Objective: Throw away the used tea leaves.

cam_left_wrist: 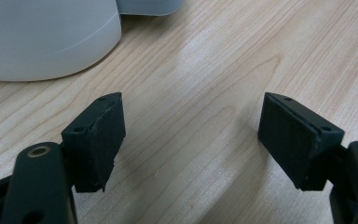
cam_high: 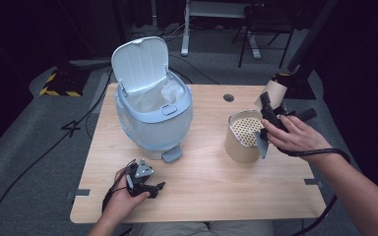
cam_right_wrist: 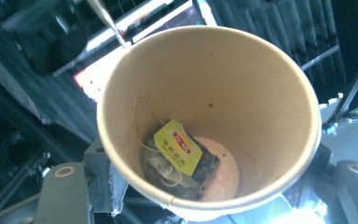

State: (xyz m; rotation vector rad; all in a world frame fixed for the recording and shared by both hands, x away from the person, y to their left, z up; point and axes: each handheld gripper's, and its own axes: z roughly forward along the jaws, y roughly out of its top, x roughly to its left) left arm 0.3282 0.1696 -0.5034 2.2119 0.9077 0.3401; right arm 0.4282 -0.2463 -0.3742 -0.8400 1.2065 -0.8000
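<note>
The right gripper is clamped on a small tan paper cup, held far right above the tabletop; a soggy teabag with a yellow tag lies inside. Just below stands a wide tan cylinder with a perforated top. The left gripper rests near-left, jaws wide and holding nothing, beside the pale blue plastic pedal bin, whose lid stands up.

From here, my right gripper pads sit hidden behind the paper cup; the tea bag label print is unreadable.
</note>
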